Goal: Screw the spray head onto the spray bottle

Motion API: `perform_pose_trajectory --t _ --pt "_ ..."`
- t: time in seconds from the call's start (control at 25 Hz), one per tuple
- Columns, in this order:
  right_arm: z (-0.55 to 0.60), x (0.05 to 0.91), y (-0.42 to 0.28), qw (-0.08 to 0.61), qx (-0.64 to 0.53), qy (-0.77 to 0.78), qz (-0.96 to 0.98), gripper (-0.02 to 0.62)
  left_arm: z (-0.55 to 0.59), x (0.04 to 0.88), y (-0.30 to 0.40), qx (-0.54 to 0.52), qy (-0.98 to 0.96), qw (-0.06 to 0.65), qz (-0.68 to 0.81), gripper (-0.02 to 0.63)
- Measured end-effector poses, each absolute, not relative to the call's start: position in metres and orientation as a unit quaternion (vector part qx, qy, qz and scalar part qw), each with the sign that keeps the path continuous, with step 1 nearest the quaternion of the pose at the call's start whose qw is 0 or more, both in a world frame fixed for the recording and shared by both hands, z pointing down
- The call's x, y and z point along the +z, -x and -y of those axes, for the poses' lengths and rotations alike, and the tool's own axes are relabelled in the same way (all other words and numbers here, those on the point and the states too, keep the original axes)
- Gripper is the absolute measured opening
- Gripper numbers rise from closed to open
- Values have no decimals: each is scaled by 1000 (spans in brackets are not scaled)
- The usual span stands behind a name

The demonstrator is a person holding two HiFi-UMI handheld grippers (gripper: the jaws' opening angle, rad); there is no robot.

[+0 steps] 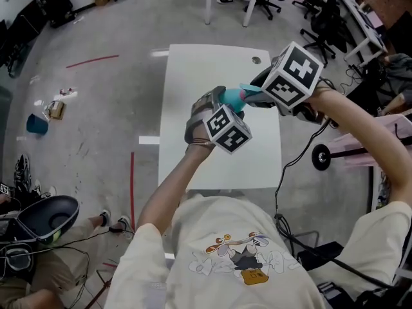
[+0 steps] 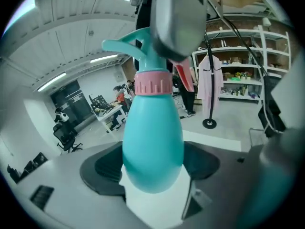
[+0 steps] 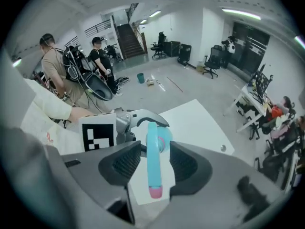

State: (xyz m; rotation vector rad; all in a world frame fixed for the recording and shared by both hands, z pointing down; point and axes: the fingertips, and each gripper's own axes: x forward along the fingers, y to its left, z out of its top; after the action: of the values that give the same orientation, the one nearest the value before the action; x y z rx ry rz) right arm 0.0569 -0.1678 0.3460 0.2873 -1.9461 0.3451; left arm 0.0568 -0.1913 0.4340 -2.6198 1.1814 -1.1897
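Standing on grey floor (image 1: 96, 127) | white table (image 1: 193, 82) | chairs (image 1: 322, 28) beyond | spray bottle (image 1: 232, 98) above

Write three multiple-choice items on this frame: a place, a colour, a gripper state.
1. Where is the spray bottle? A. in the left gripper, above the table. B. in a sink. C. in a drawer.
2. What colour is the collar under the spray head? A. yellow. B. pink. C. black.
3. What state is the right gripper in? A. shut, empty. B. jaws apart, spray head between. C. clamped on a cloth.
Answers: 1 A, that gripper clamps its body; 2 B, the ring is pink; 3 B, gaps flank the head.
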Motion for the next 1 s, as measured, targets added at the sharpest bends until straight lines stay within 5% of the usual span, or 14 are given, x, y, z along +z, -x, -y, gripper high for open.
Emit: perform_pose_trajectory --t 0.32,0.64,1.0 --pt "155 309 -73 550 10 -21 835 184 173 448 -67 -409 886 45 -214 373" --pt "110 319 -70 538 -197 185 798 184 100 445 -75 -337 932 55 121 373" --pt "73 334 -59 532 -298 279 742 184 62 452 -72 -372 894 56 242 373"
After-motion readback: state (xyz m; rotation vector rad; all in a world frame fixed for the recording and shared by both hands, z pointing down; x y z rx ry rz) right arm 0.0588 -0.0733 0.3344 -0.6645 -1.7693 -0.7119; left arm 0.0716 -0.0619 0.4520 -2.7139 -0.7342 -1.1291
